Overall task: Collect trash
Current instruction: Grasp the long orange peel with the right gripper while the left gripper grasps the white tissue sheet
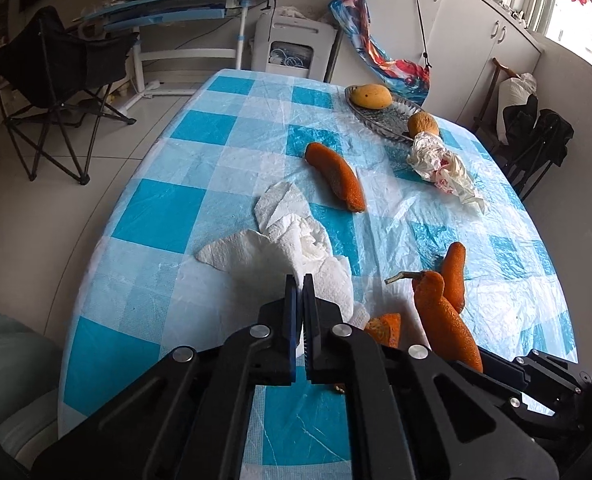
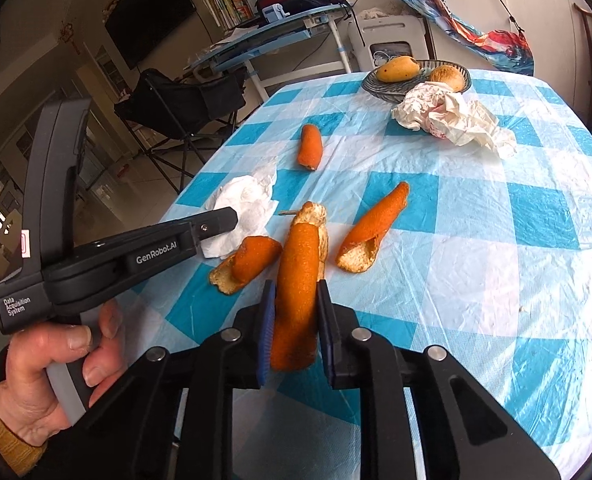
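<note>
Left wrist view: left gripper (image 1: 299,280) fingers are pressed nearly together with a thin gap, nothing between them that I can see, tips over the crumpled paper towel (image 1: 292,248) on the checked tablecloth (image 1: 156,208). Just right of it a long orange peel (image 1: 444,316) stands up off the cloth, long axis running up and away from the lens, stem end on top; its lower end is cut off behind the gripper body. Second peel strip (image 1: 454,274) sits just behind it, a third (image 1: 336,176) lies flat mid-table, pointing diagonally. Crumpled wrapper (image 1: 442,164) rests beside the glass dish (image 1: 380,118) holding a mango (image 1: 370,96). Right wrist view: right gripper (image 2: 295,292) is clamped on that long peel (image 2: 298,280), axis along the fingers, far end pointing away toward the table middle. Two loose peels flank it: a curled one (image 2: 248,264) left, an open strip (image 2: 372,232) right, pith side up at the near end. My left hand (image 2: 52,364) and its gripper handle block the left edge; towel (image 2: 244,208) is partly hidden behind that tool's tip.
</note>
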`<action>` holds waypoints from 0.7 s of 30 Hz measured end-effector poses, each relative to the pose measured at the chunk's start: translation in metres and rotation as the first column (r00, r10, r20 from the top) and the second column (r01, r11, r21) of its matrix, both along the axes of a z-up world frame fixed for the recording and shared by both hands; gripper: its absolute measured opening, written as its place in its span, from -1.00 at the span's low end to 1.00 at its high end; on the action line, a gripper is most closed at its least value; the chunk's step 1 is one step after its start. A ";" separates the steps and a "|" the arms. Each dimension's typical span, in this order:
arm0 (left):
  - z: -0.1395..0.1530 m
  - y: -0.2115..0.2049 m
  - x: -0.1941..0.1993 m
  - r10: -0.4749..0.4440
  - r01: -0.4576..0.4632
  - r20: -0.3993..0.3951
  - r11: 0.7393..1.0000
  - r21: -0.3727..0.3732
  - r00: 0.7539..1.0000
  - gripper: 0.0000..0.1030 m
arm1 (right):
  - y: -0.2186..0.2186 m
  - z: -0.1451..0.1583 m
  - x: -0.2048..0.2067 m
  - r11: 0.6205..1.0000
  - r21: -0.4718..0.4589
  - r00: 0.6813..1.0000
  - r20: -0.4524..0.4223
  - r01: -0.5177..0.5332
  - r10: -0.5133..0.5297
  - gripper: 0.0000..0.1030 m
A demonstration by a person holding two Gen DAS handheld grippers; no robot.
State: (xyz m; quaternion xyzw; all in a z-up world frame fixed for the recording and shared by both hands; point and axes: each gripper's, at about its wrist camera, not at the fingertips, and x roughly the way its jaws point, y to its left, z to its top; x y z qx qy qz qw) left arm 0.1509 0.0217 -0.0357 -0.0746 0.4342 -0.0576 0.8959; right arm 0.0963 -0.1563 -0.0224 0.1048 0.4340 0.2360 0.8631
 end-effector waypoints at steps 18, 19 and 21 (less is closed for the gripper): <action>0.045 0.009 -0.060 -0.016 0.020 0.156 0.999 -0.026 0.988 -0.95 | -0.019 0.012 -0.044 0.998 0.065 1.000 -0.017 0.007 -0.006 -0.61; 0.047 0.007 -0.067 -0.024 0.027 0.163 1.000 -0.017 0.986 -0.95 | -0.020 0.012 -0.049 0.998 0.070 1.000 -0.018 0.007 -0.005 -0.61; 0.048 0.003 -0.081 -0.037 0.039 0.169 0.999 -0.008 0.985 -0.95 | -0.024 0.013 -0.062 0.997 0.081 1.000 -0.024 0.007 -0.006 -0.61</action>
